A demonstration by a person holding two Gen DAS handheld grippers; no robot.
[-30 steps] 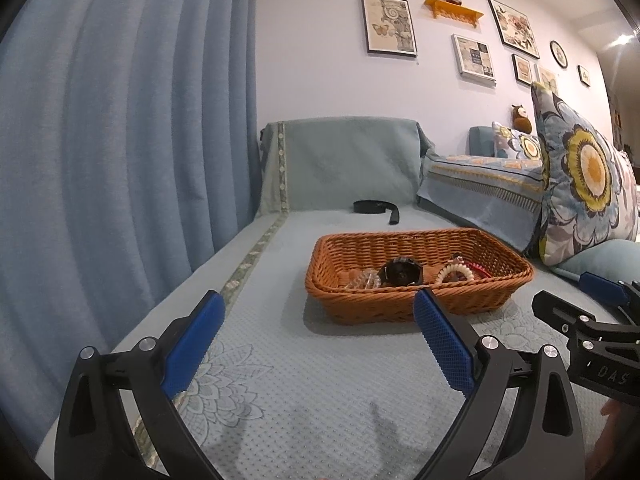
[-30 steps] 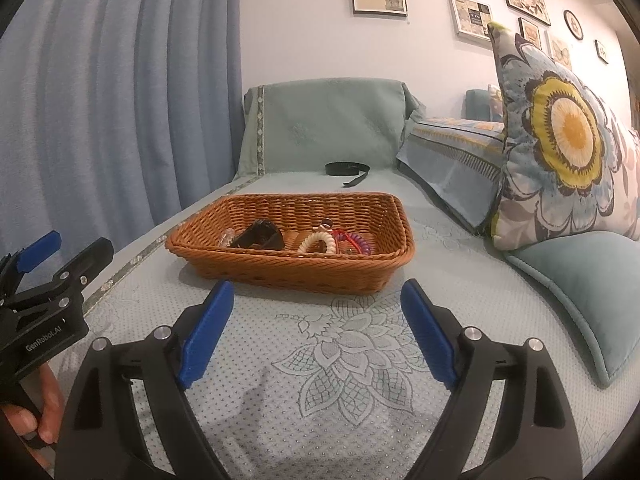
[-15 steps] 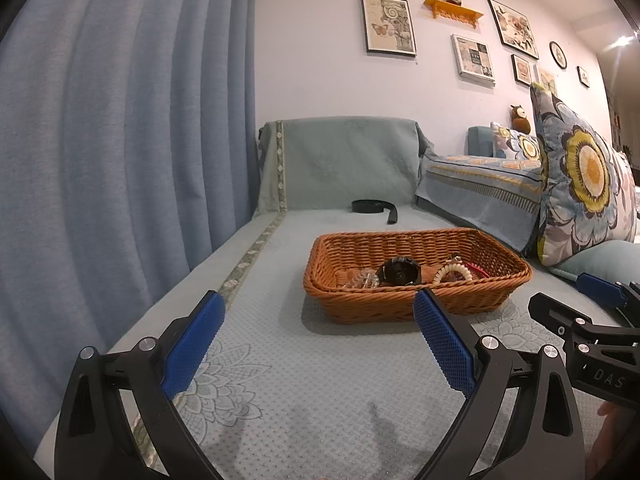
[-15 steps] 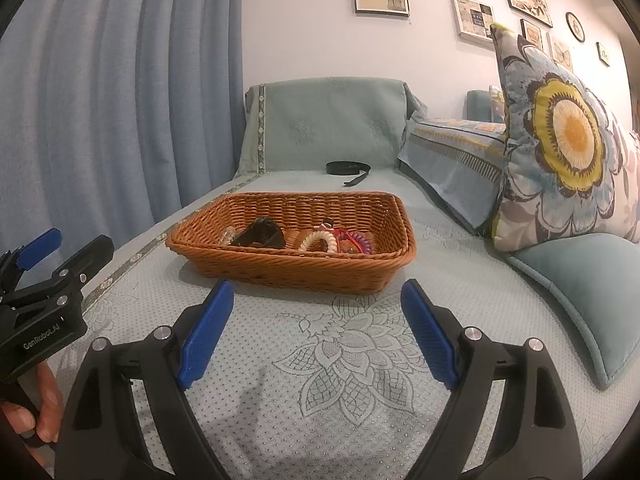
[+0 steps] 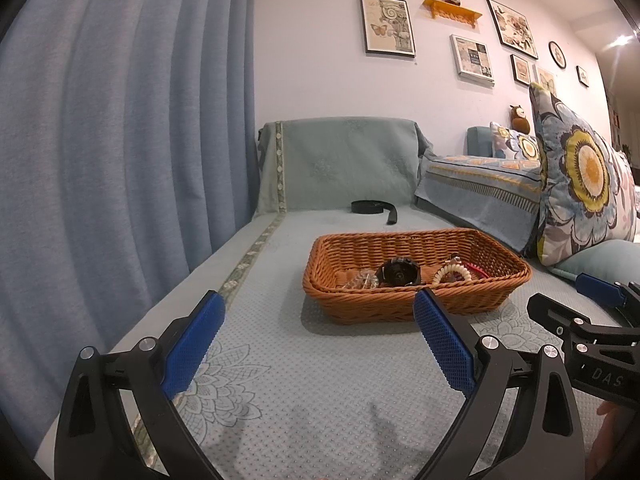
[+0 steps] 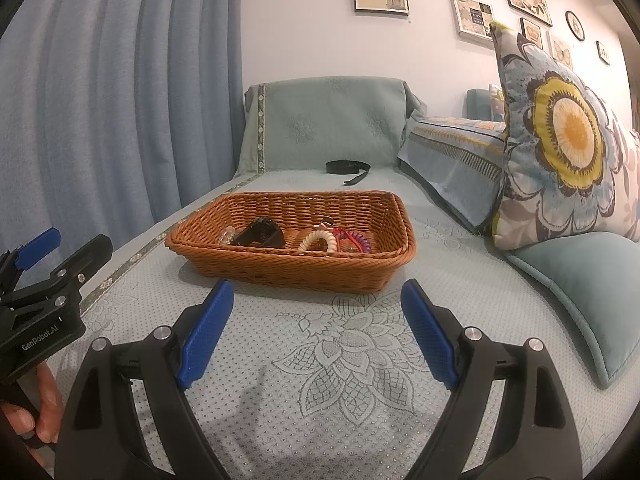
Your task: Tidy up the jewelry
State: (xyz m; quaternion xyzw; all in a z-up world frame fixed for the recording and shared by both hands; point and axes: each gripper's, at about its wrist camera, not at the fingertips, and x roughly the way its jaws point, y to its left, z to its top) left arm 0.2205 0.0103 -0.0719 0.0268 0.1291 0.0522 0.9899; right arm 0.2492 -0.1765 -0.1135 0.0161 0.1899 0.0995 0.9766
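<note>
A brown wicker basket [image 5: 416, 306] [image 6: 288, 268] stands on the pale green sofa cover. In it lie a black watch [image 5: 399, 273] [image 6: 260, 233], a clear bead bracelet [image 5: 362, 281], a cream bead bracelet [image 5: 451, 273] [image 6: 318, 239] and red and purple hair ties [image 6: 354, 238]. A black strap [image 5: 374, 208] [image 6: 347, 168] lies far behind the basket. My left gripper [image 5: 318, 306] is open and empty, short of the basket. My right gripper [image 6: 316, 294] is open and empty, just in front of the basket.
A blue curtain [image 5: 100, 140] hangs along the left. Floral cushions [image 6: 560, 140] and a plain green cushion [image 6: 588, 280] lie on the right. The sofa back [image 5: 340, 160] rises behind the strap. The left gripper shows at the left of the right wrist view [image 6: 44, 292].
Both grippers have drifted back and up very slightly. The basket sits a touch lower in the right wrist view. Both stay open.
</note>
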